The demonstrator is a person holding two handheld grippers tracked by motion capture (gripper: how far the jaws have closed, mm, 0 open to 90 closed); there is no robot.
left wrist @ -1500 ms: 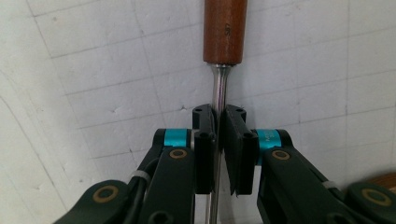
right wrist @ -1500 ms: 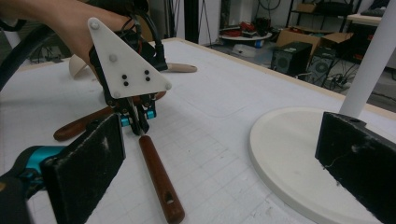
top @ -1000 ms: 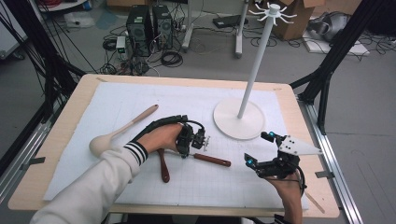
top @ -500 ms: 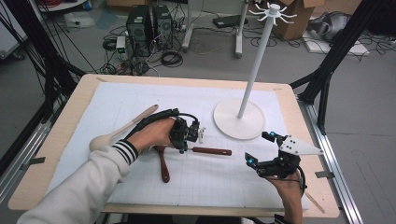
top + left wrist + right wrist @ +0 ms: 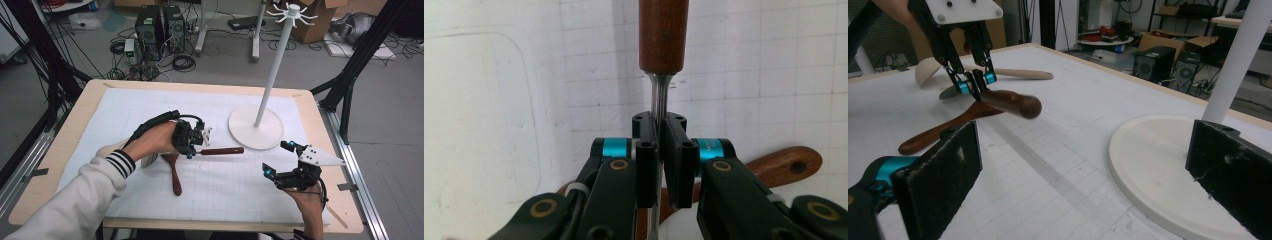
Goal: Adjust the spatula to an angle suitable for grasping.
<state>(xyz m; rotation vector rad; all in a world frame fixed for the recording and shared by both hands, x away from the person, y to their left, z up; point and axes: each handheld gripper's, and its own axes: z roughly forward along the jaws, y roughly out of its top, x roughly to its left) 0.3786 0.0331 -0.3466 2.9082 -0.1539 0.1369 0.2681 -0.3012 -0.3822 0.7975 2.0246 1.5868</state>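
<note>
My left gripper (image 5: pixel 192 150) is shut on the thin metal shank of a utensil with a dark brown wooden handle (image 5: pixel 222 150), held a little above the white mat. In the left gripper view the jaws (image 5: pixel 659 130) pinch the shank, and the handle (image 5: pixel 663 35) points straight ahead. The right gripper view shows the same left gripper (image 5: pixel 975 82) with the handle (image 5: pixel 1010 102) sticking out towards me. My right gripper (image 5: pixel 277 159) stands open near the mat's front right, its wide pads (image 5: pixel 943 170) holding nothing.
A dark wooden spatula (image 5: pixel 175 175) lies on the mat under the left hand. A pale wooden spoon (image 5: pixel 928 70) lies behind it. The white hook stand (image 5: pixel 255 127) rises at the right, its base (image 5: pixel 1158 170) close to the right gripper. Wooden table edges (image 5: pixel 80 120) border the mat.
The left gripper has lifted the brown-handled utensil off the mat and drawn it slightly left and away. The right gripper has kept still.
</note>
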